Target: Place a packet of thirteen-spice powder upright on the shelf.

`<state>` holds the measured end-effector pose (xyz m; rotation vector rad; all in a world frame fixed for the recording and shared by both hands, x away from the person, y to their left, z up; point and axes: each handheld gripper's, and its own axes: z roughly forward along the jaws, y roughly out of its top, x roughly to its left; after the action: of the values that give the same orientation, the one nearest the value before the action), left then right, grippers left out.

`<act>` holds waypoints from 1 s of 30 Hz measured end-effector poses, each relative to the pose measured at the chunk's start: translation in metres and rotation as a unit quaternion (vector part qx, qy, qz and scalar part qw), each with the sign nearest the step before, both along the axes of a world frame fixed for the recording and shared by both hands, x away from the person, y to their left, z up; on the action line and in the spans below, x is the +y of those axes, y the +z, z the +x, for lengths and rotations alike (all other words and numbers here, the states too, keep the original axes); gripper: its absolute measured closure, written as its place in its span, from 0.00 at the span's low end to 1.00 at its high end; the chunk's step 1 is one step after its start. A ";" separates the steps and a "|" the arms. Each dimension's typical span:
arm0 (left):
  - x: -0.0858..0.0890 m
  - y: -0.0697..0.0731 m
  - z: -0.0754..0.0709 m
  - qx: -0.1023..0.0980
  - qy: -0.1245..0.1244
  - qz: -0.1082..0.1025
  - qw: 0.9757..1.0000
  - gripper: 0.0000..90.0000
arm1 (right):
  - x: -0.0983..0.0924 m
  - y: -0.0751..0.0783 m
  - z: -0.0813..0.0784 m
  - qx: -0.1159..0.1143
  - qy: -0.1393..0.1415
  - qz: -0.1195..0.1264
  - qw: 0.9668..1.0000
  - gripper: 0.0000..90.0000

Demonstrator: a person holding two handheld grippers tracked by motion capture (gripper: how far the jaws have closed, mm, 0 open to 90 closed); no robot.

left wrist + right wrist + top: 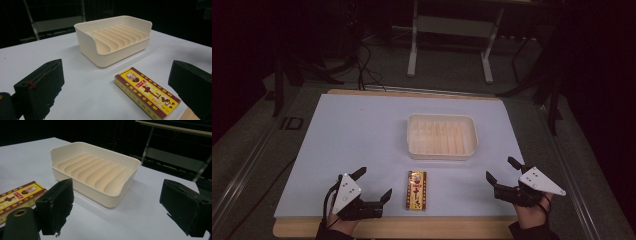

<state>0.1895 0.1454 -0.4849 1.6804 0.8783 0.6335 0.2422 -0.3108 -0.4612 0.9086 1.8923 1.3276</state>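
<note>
Both your tools stand idle at the near edge of the pale blue table top (362, 130): the left gripper (373, 183) and the right gripper (503, 170) each have their jaws wide apart and hold nothing. The flat yellow-and-maroon printed cardboard box (416, 190) lies between them, nearer your left tool, just short of the cream ribbed plastic tray (441, 136), which sits empty at mid-table. I judge the work at its opening step; your next move calls for closing on the box's long sides and carrying it to the tray.
</note>
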 end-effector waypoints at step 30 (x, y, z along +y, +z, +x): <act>-0.029 0.036 0.009 0.057 0.040 0.000 0.998 0.01 | 0.005 0.006 -0.005 -0.003 0.024 0.004 1.000 0.16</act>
<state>0.1987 0.1166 -0.4492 1.7018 1.0305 0.5949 0.2371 -0.3055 -0.4554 0.8672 1.9161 1.3657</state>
